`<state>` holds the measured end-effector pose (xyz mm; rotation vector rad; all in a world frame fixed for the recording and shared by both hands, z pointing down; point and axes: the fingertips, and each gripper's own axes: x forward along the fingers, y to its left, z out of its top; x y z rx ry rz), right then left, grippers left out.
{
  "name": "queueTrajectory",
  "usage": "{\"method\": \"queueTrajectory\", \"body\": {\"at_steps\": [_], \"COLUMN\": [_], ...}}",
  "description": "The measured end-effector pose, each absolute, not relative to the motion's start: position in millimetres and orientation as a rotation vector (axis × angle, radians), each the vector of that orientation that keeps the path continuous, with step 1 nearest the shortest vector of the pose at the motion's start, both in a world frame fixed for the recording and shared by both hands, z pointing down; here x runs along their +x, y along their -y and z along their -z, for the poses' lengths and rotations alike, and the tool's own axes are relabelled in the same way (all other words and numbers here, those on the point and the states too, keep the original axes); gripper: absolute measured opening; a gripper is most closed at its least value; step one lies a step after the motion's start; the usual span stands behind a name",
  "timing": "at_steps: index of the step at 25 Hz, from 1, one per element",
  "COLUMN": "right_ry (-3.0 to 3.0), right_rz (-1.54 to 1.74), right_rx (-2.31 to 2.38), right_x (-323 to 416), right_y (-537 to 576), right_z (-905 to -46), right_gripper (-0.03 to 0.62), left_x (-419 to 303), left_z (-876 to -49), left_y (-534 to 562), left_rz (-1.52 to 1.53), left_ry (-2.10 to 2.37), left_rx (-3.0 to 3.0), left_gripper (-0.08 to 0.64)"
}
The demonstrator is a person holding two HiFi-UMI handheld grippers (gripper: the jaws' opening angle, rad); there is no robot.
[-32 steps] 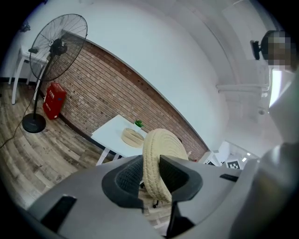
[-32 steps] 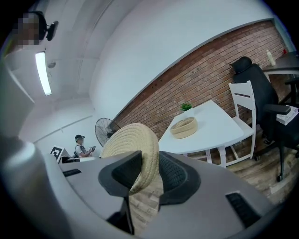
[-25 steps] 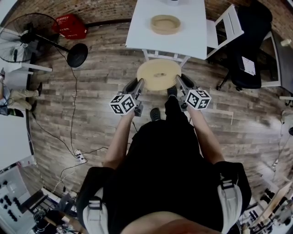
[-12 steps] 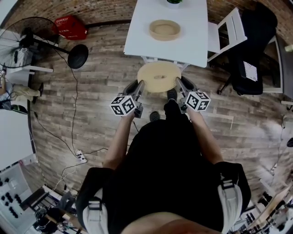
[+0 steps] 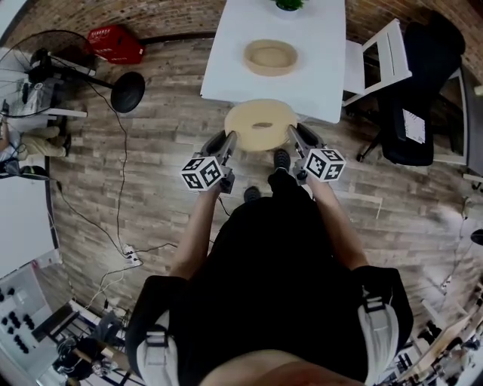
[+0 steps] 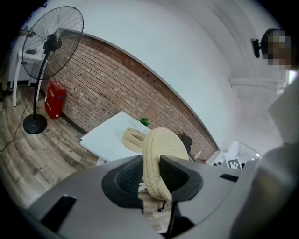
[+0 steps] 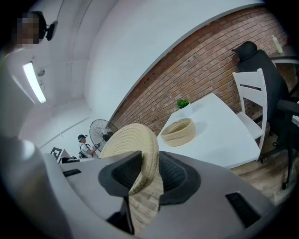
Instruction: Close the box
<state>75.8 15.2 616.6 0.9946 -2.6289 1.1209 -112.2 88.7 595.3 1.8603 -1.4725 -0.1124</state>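
Note:
A round woven lid [image 5: 262, 124] hangs flat in the air between my two grippers, just short of the white table's [image 5: 226, 71] near edge. My left gripper [image 5: 229, 141] is shut on the lid's left rim [image 6: 156, 168], the pads pressing both faces. At the other side my right gripper [image 5: 294, 138] is shut on the right rim [image 7: 145, 163] the same way. The open round woven box [image 5: 270, 57] stands on the table ahead; it shows in the left gripper view as the box [image 6: 133, 139] and in the right gripper view as the box [image 7: 178, 132].
A small green plant [image 5: 288, 4] stands at the table's far end. A white chair [image 5: 377, 56] and a black office chair [image 5: 419, 98] are right of the table. A standing fan [image 5: 45, 71] and a red case [image 5: 115, 44] are at the left, with cables on the wooden floor.
Both grippers have carried the lid forward toward the table, which now lies nearer and larger in all views. The grip on the lid is unchanged.

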Motion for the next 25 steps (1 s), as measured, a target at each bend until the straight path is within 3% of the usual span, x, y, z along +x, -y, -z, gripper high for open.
{"method": "queueTrajectory", "body": {"at_steps": [25], "right_ry": [2.635], "right_rz": [-1.144], "right_rx": [0.857], "right_x": [89.9], "right_y": [91.1], "right_z": [-621.3], "right_gripper": [0.115], "left_x": [-91.0], "left_z": [-594.6], "left_y": [0.8], "left_rz": [0.124], "left_ry": [1.572], "left_rx": [1.771], "left_gripper": [0.120]}}
